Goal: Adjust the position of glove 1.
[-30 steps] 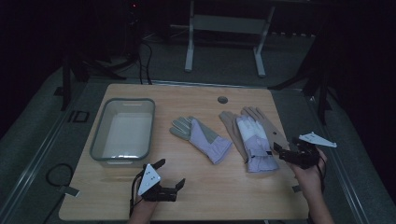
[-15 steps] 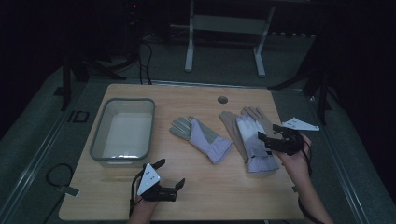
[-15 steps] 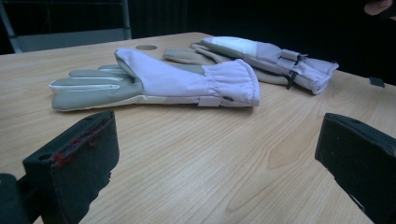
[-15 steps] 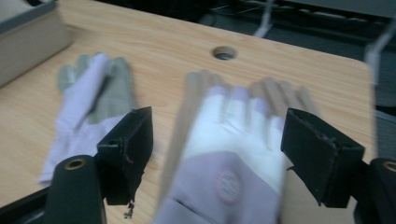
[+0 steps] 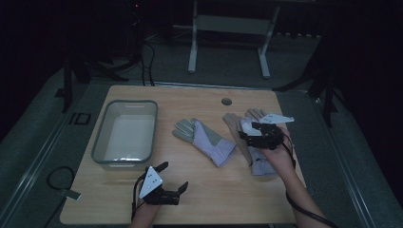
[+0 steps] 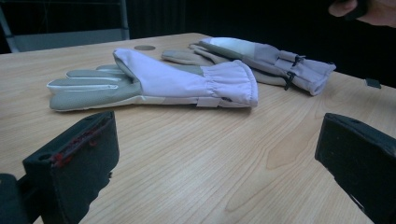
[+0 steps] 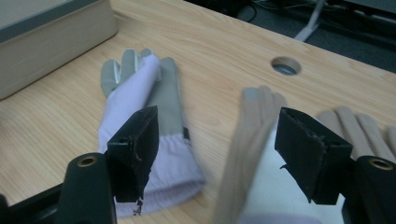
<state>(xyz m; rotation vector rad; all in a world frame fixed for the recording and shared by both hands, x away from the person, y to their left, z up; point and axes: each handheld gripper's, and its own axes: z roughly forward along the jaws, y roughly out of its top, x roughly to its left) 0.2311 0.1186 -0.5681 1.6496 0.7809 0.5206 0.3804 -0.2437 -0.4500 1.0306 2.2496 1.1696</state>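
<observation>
So there's a wooden tabletop (image 5: 204,190) with two gloves on it: the lavender-and-grey glove (image 5: 205,141) lies flat mid-frame, and the second glove (image 5: 252,147) is just right of it, with the right hand-held gripper (image 5: 248,134) hovering over it, jaws spread wide and nothing between them. The left hand-held gripper (image 5: 172,176) sits low at the bottom centre of the frame, also wide open and empty, pointed toward the gloves. A clear plastic bin (image 5: 101,147) takes up the left part of the tabletop, well apart from both gloves.
</observation>
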